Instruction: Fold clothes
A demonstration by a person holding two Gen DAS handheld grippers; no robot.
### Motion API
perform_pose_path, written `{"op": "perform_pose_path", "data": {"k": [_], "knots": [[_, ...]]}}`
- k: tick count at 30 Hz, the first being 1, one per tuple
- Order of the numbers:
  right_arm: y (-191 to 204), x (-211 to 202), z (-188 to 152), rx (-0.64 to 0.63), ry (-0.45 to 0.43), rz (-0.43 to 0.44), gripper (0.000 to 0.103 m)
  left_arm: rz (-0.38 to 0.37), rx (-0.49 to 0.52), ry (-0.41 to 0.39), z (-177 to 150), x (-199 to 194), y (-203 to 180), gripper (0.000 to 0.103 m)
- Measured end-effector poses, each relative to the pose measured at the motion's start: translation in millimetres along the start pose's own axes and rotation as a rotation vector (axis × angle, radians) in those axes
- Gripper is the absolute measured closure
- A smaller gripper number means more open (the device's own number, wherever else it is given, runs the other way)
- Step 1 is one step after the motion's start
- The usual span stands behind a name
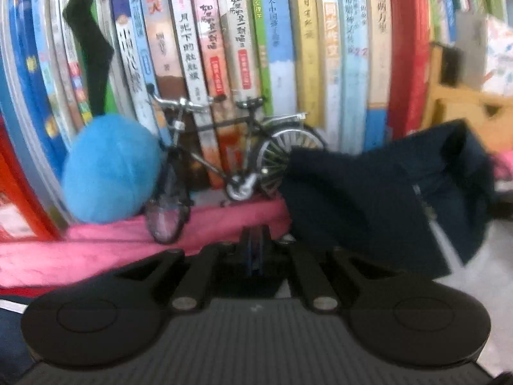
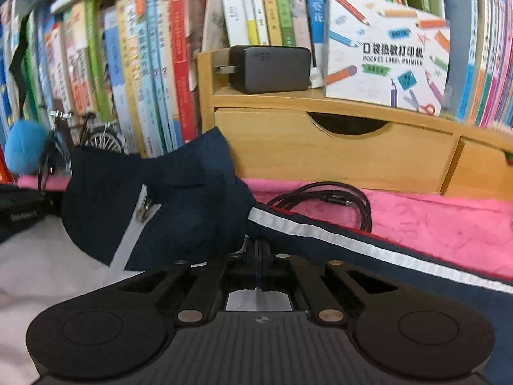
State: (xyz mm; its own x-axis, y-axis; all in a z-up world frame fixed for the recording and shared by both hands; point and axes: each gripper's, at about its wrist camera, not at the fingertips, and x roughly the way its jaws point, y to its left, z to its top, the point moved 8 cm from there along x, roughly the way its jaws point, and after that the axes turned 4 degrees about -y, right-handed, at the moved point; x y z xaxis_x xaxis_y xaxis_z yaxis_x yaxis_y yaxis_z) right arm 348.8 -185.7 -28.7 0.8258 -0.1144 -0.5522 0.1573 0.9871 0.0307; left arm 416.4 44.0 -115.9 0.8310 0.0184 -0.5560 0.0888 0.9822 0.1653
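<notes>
1 navy jacket, white-striped, zipped, bunched up; both hand-held grippers, left and right, pinched closed on its fabric.

Row of books, model bicycle, blue plush ball, wooden drawer unit, black charger

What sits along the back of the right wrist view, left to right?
Blue plush ball → model bicycle → navy jacket → coiled black cable → wooden drawer unit.
</notes>
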Motion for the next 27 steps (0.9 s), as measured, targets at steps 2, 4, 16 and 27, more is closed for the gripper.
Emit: {"op": "perform_pose_path", "data": {"k": [2, 4, 16, 27], "knots": [[0, -4, 0, -0.02, 0.003, 0.02, 0.1, -0.018, -0.032, -0.042, -3, -27, 3, 0.095], [4, -26, -3, -0.053, -0.025, 0.021, 0.074, -0.087, -0.087, -0.076, -14, -66, 4, 0.09], [109, -263, -150, -0.163, 0.046, 0.532, 0.032, -0.208, 0.027, -0.038, -160, -256, -29, 0.077], [-29, -358, -212, -0.263, -0.136, -0.097, 0.028, -0.014, -0.097, -0.053, -188, -315, 44, 0.073]]}}
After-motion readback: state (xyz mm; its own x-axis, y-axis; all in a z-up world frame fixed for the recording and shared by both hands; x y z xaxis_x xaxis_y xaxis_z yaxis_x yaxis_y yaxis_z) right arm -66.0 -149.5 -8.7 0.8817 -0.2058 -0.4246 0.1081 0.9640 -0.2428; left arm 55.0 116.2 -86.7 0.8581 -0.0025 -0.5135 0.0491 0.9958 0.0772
